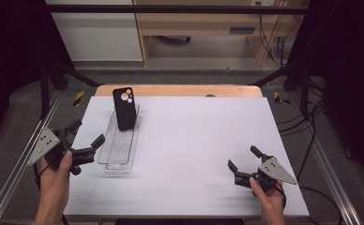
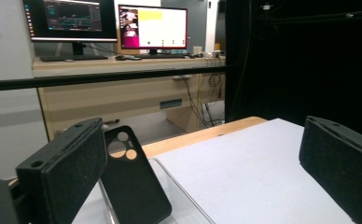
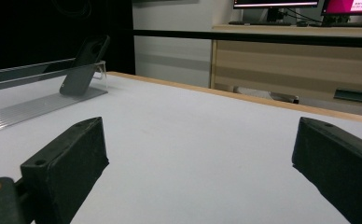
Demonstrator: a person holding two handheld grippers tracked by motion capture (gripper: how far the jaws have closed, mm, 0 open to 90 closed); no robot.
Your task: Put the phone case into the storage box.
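Barely begun: black phone case (image 1: 124,108) leans untouched in clear tray (image 1: 119,161), left gripper (image 1: 86,136) and right gripper (image 1: 242,157) both spread, holding nothing.

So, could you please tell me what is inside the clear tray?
A black phone case leans upright at the far end of the clear tray; the ribbed floor nearer is bare. The spot behind the case is hidden.

Wooden desk (image 2: 123,93), two monitors (image 2: 152,27), dark surroundings
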